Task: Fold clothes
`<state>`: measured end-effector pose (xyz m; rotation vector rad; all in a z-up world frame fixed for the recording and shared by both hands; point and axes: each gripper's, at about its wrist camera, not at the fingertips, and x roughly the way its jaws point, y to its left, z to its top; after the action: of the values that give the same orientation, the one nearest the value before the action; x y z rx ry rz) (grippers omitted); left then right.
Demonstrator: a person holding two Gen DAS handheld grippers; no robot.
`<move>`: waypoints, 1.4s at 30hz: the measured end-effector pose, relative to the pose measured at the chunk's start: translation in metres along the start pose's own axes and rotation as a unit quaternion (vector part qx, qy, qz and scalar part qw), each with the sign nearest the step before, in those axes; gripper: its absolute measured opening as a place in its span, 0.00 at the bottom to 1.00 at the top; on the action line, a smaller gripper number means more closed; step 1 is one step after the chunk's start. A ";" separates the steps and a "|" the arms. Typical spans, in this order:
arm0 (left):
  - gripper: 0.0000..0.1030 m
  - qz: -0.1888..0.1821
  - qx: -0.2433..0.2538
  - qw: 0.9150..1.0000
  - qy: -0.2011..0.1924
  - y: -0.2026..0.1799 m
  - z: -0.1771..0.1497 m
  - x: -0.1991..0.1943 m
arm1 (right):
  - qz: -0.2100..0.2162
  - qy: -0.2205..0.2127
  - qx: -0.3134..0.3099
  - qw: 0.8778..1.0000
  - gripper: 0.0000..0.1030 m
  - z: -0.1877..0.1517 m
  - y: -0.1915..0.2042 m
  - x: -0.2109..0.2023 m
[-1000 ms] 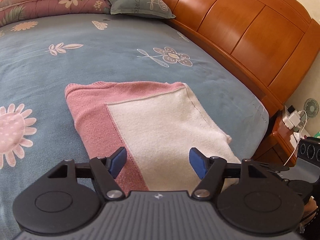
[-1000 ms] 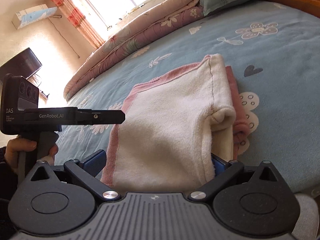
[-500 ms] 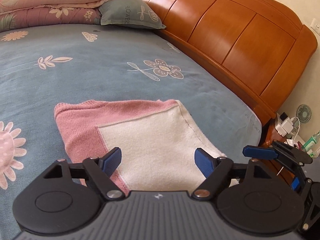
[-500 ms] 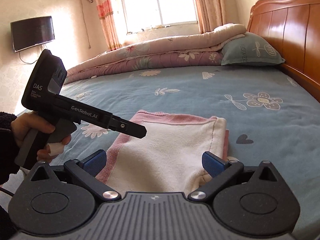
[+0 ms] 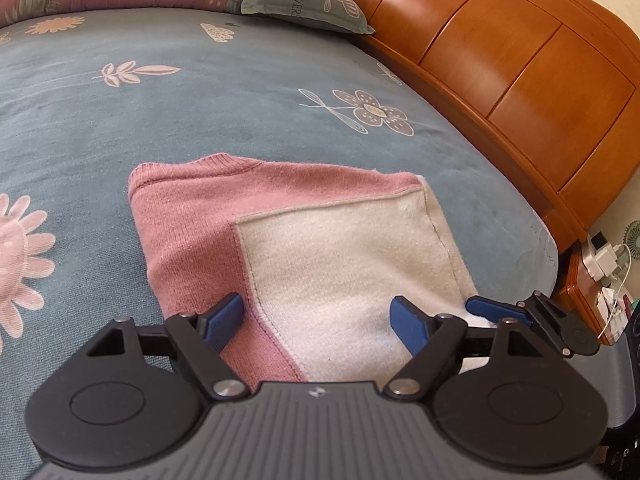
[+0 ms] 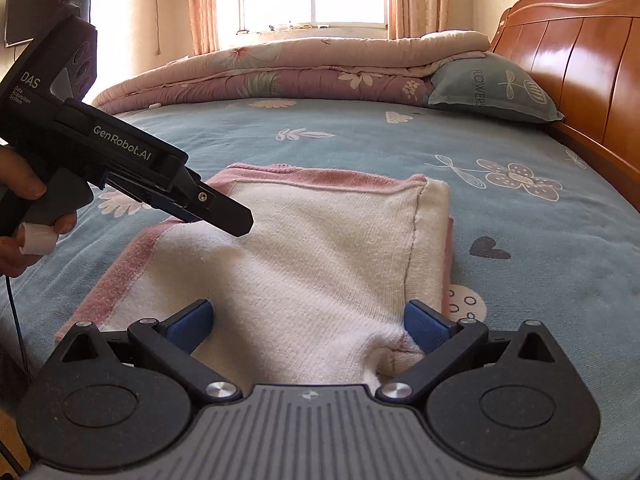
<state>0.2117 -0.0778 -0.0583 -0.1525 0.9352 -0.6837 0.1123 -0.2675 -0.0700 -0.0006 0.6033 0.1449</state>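
With the sweater (image 5: 320,256) lying folded in a compact block on the bed (image 5: 200,112), both tongs, left (image 5: 318,322) and right (image 6: 308,326), gape empty over its 6 o'clock edge, so only press stray edges flat.

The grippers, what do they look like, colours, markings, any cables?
Both grippers, left and right, share one build: black linkage arms with silver pivot screws, round black discs either side, a ribbed grey housing with a small logo, and blue fingertip pads. Seen from the right wrist camera, the left one has a black pistol-grip body printed "DAS" and "GenRobot.AI", and a thin dark cable hangs below it.
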 end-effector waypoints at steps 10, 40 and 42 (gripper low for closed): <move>0.78 -0.020 -0.040 0.999 -0.005 -0.009 -0.014 -0.016 | -0.012 0.008 -0.002 1.000 1.00 0.003 0.007 0.001; 0.80 0.055 -0.080 0.993 -0.061 0.016 -0.037 -0.120 | 0.163 0.100 -0.002 0.982 1.00 0.000 0.123 -0.010; 0.80 0.060 -0.084 0.992 -0.067 0.019 -0.038 -0.126 | 0.166 0.100 -0.021 0.981 1.00 0.004 0.129 -0.014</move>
<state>0.1407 0.0195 -0.0017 -0.2852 0.8638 -0.4776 0.0857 -0.1415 -0.0539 0.0449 0.7979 0.4866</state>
